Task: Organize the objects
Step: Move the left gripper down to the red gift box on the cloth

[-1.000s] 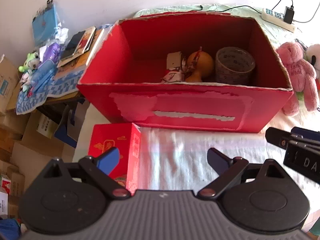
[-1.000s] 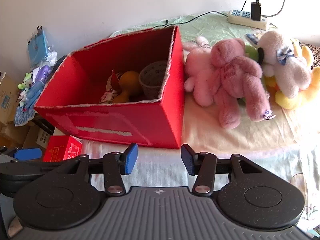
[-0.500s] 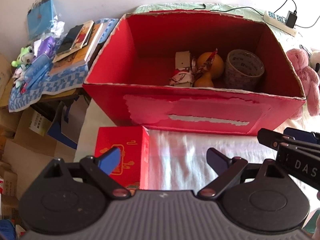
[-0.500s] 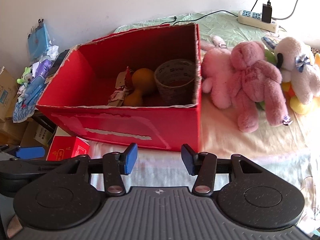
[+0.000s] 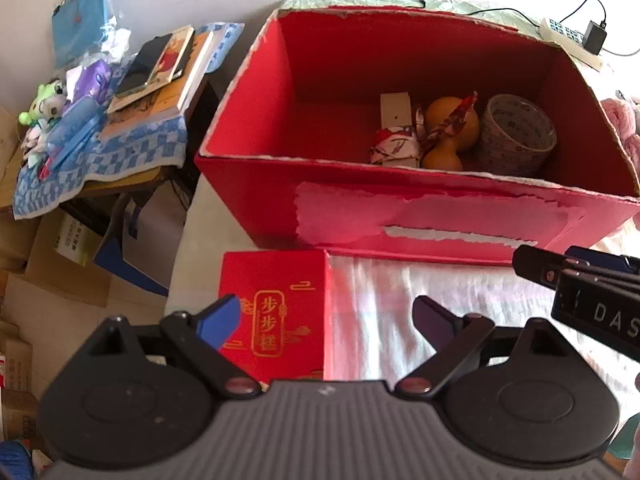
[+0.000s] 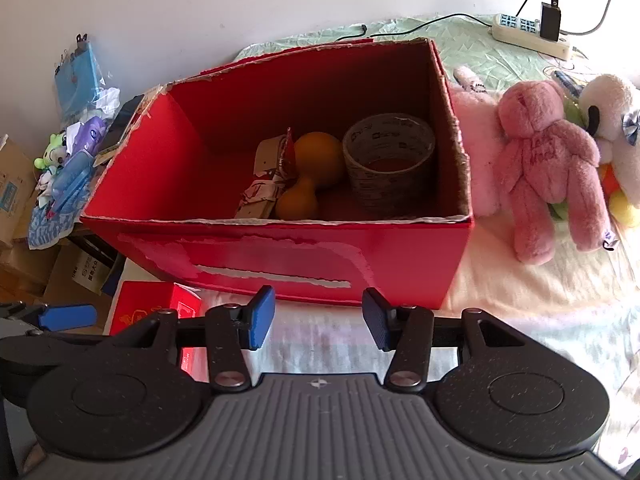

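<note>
Left wrist view: my left hand-held gripper (image 5: 326,314) hung spread and empty above the small red box (image 5: 276,308), lying just before the big red carton (image 5: 420,216). I judged grasping it came next.

Right wrist view: my right hand-held gripper (image 6: 318,316) was spread, empty. Gourd (image 6: 310,178) and tape roll (image 6: 390,160) sat inside; pink bear (image 6: 548,168) waited beside the carton on the bed.

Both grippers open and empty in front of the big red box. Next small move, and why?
Probably ease the left gripper forward and down over the small red gift box, then close. Its fingers are spread and hold nothing, the gift box lies just under them outside the big red box, which already holds a gourd and tape roll. The right gripper is farther away.
</note>
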`<state>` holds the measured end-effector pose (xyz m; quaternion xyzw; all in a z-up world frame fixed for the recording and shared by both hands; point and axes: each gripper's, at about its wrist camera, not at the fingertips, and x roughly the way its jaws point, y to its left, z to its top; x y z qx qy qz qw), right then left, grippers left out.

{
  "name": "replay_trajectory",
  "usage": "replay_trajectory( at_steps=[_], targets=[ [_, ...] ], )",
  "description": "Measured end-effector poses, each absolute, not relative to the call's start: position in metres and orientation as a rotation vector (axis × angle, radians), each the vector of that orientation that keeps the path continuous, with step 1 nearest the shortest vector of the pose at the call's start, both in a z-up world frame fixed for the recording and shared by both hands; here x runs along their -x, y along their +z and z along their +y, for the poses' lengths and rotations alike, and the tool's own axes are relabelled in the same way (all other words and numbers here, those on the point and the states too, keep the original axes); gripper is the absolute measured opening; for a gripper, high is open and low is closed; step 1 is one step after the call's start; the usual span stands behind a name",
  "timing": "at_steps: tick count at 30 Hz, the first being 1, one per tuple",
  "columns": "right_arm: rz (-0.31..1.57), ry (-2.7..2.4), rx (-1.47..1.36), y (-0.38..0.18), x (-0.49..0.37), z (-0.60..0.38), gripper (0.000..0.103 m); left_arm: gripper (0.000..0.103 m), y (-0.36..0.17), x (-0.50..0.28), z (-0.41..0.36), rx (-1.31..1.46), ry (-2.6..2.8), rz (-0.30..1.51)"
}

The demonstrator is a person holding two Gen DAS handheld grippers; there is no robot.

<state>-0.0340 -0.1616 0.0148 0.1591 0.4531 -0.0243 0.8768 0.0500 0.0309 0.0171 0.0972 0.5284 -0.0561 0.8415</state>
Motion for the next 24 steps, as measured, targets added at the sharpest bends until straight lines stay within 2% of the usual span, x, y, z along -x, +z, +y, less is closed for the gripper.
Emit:
replay_trajectory(
  at_steps=[15, 24],
  targets=[
    [0.928, -0.113, -0.370, 0.014, 0.036, -0.163, 0.051, 0.094, 0.014, -0.062, 0.025, -0.240, -0.194, 1.109],
    [0.847, -0.080, -0.379, 0.035, 0.042, -0.159, 0.051, 0.095, 0.037, -0.067, 0.031, -0.237, -0.214, 1.033]
  ],
)
